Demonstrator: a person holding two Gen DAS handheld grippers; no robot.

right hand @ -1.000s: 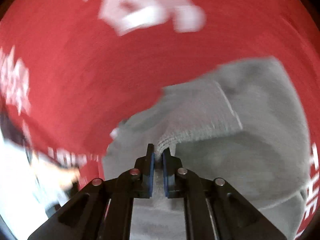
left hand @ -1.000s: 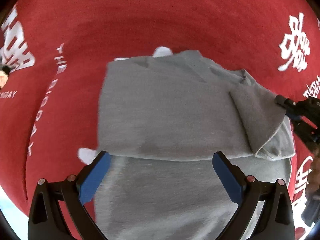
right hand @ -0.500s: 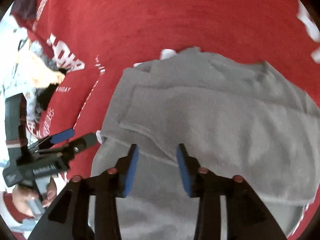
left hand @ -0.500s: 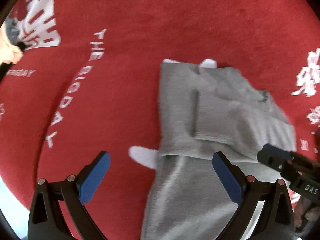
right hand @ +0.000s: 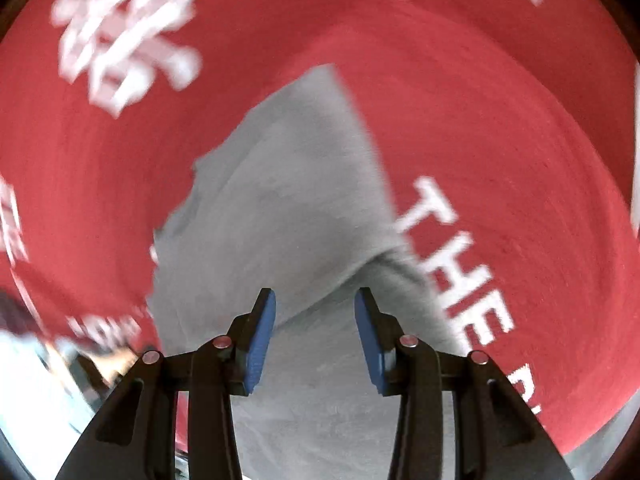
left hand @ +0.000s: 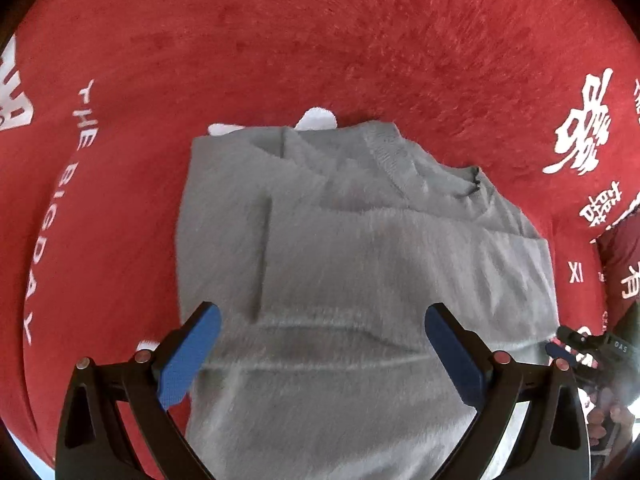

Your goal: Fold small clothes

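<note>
A small grey fleecy garment [left hand: 360,264] lies partly folded on the red cloth, with its sleeves laid across the body and the collar at the far end. My left gripper [left hand: 322,344] hovers above its near half, jaws wide open and nothing between them. In the right wrist view, which is motion-blurred, the garment [right hand: 288,184] stretches away from my right gripper [right hand: 316,320]. That gripper stands partly open above the fabric, its blue pads clear of it. The right gripper's tip [left hand: 568,346] also shows at the garment's right edge in the left wrist view.
The red cloth [left hand: 320,40] with white lettering covers the whole surface. Small white patches [left hand: 318,118] peek out past the garment's far edge. A person's hand [left hand: 604,420] and dark red sleeve [left hand: 624,248] are at the right. A pale floor edge [right hand: 36,392] shows lower left.
My right gripper let go of the grey sleeve edge, opened, and swung away to the garment's right side. The sleeve now lies flat across the body. My left gripper stayed open, shifting over the garment.
</note>
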